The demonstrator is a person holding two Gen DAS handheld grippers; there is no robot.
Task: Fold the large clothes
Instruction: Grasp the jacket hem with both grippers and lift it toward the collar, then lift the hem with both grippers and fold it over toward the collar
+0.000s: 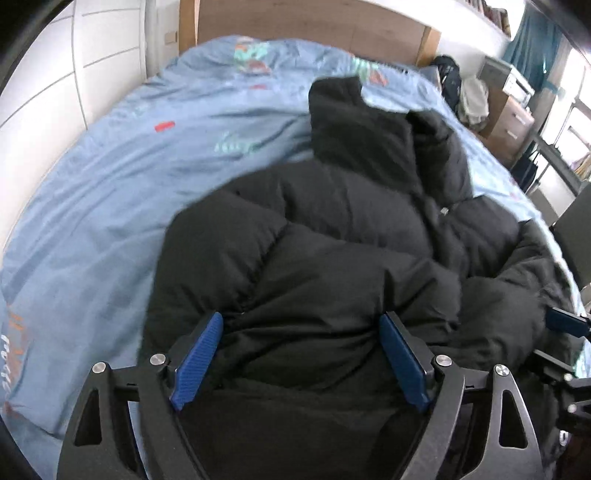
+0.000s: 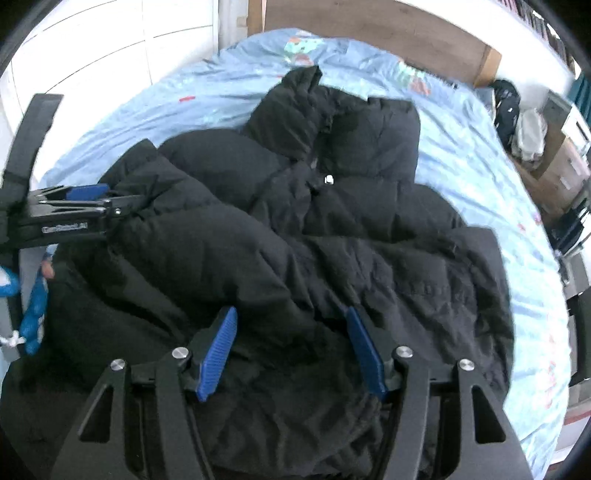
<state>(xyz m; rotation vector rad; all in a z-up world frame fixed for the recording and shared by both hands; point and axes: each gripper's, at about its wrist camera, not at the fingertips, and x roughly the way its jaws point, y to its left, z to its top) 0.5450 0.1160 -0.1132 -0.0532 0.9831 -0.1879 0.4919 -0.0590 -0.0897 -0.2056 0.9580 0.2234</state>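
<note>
A black puffer jacket (image 1: 332,240) lies front up on a bed, collar (image 1: 340,96) toward the headboard and a silver zip pull (image 2: 328,180) at its chest. My left gripper (image 1: 301,319) stands open, wide over the jacket's left side; puffy fabric bulges between the blue pads (image 1: 199,362) without being pinched. Seen from the right wrist, the left gripper (image 2: 88,192) sits at the jacket's left sleeve. My right gripper (image 2: 291,313) is at the jacket's lower part, jaws half apart with a thick bunch of the jacket (image 2: 314,240) between them. Its blue tip (image 1: 565,321) shows at the edge of the left view.
The light blue printed sheet (image 1: 129,184) covers the bed, with bare sheet left of and beyond the jacket. A wooden headboard (image 1: 314,22) and white wardrobe doors (image 1: 55,74) bound the bed. Drawers and piled clothes (image 1: 513,122) stand to the right. A blue cloth (image 2: 35,306) hangs at left.
</note>
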